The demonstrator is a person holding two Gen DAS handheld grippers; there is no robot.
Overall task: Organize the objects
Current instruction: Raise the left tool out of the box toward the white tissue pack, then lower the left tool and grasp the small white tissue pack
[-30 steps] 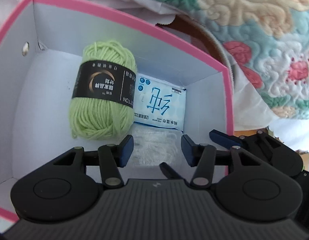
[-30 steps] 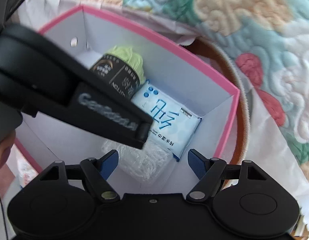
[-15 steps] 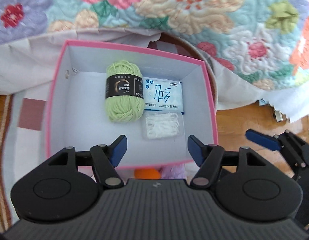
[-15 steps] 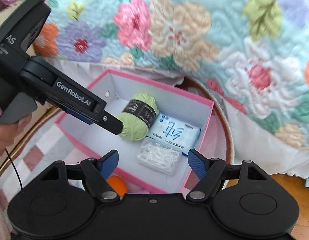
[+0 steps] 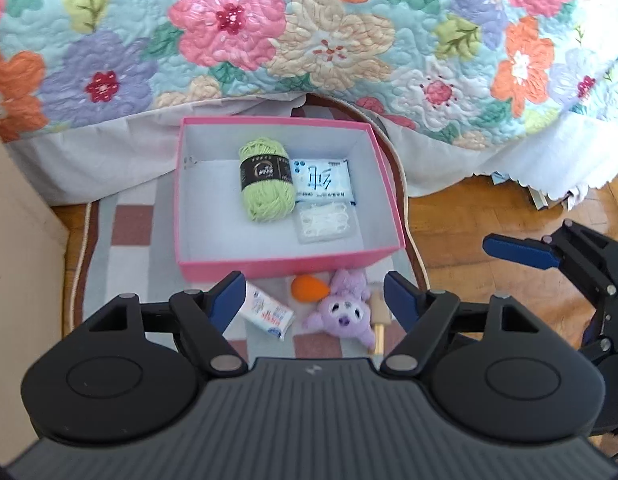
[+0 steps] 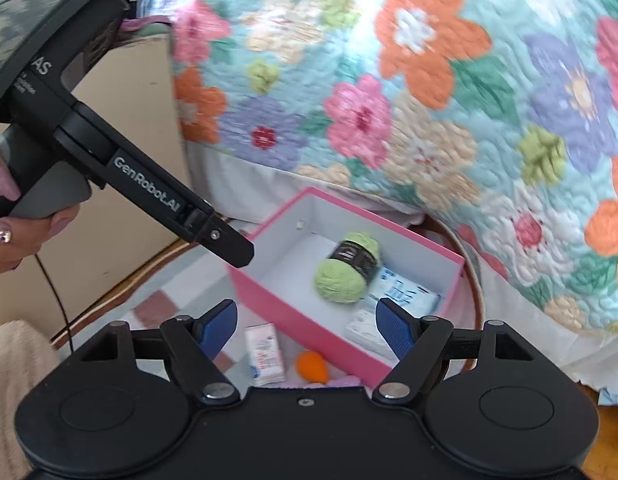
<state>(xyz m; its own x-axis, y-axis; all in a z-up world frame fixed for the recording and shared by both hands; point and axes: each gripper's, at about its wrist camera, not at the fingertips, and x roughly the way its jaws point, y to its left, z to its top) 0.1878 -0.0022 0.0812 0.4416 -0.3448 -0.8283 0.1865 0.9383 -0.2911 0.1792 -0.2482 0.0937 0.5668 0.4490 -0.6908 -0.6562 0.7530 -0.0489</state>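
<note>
1. Pink cardboard box (image 5: 285, 266) sits on the checked rug (image 5: 125, 232) beside the bed, already packed with green yarn skein (image 5: 265, 184), wipes packet (image 5: 325, 180) and clear pouch (image 5: 325, 224).
2. Left tongs (image 5: 313, 300) are opening, empty; right tongs (image 6: 307, 322) gape wide, empty.
3. Purple plush toy (image 5: 343, 312), orange egg (image 5: 307, 288) and white packet (image 5: 267, 314) wait outside, likely next.

A home bedroom: a floral quilt (image 5: 309, 40) drapes over a bed's edge (white skirt beneath); a checked rug (image 5: 125, 240) lies on wooden parquet flooring (image 5: 461, 216).

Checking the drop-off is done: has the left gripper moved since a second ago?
Yes. The left gripper has pulled up and back from the pink box, jaws opening, empty.
</note>
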